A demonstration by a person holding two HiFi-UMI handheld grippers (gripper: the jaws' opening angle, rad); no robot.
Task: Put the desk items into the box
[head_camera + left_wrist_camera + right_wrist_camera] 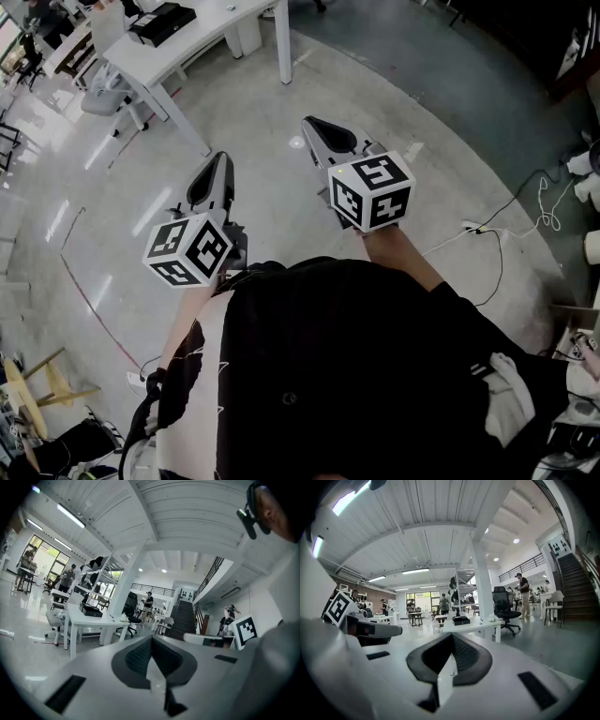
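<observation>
Two empty, jaws together: left hand-held gripper (219,161); right hand-held gripper (312,126)

Low in the middle, the left gripper (151,644), jaws pressed tight together, nothing between. Past it, a big bright room with a shiny floor (28,653). On the left, a white surface (101,622) with a flat black box (91,611) on top. Behind that, a tall white post (123,590) and a black chair (131,605). Further back, a person (148,603) standing, and dark stairs (183,620) going up. Near the right edge, the right gripper (187,637) with its black-and-white cube. Long lamps (70,515) up on the white ceiling.
</observation>
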